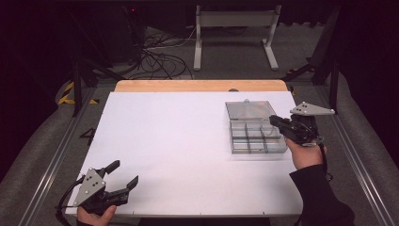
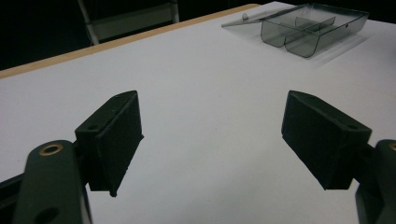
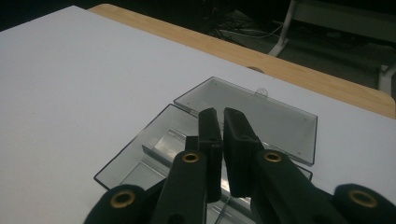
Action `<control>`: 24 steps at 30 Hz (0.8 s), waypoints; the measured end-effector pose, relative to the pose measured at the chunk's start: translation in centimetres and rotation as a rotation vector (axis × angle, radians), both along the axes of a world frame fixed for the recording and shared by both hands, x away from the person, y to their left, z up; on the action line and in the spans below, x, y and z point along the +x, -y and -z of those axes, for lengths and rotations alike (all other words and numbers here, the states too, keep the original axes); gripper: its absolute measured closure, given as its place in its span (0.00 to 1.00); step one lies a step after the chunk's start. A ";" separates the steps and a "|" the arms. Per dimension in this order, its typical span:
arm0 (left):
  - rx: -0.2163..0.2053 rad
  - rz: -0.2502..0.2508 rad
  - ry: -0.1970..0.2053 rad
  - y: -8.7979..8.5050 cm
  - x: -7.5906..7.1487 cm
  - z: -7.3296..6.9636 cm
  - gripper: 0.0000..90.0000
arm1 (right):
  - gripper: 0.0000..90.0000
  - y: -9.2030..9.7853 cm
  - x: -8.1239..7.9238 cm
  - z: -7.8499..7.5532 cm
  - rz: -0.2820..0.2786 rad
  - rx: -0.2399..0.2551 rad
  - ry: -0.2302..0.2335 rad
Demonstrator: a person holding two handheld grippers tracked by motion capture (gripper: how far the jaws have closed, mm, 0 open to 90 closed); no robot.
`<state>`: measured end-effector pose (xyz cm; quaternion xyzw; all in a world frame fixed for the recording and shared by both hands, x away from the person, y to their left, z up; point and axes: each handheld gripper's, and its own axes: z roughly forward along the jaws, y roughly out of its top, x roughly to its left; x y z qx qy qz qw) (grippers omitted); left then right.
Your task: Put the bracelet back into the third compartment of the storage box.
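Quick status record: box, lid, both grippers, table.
box: clear compartment box on the white table, far right side
lid: open, lying flat behind the box
contents: none visible
left gripper: open, near left corner, holding nothing
right gripper: shut, nothing between the jaws, over the box

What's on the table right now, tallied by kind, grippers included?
Clear plastic compartment box, lid open: 1
Hand-held grippers: 2, left gripper open, right gripper shut over the box
Total: 3
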<state>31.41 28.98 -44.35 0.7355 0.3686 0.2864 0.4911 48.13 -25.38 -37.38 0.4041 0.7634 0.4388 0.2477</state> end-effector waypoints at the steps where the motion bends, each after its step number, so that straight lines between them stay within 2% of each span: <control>1: 0.000 -0.001 -0.001 0.0 0.0 0.0 0.23 | 0.96 0.1 0.1 0.1 0.006 0.001 -0.002; 24: 0.007 0.001 0.001 0.0 0.0 0.0 0.23 | 0.96 0.6 2.8 2.2 0.134 -0.037 -0.047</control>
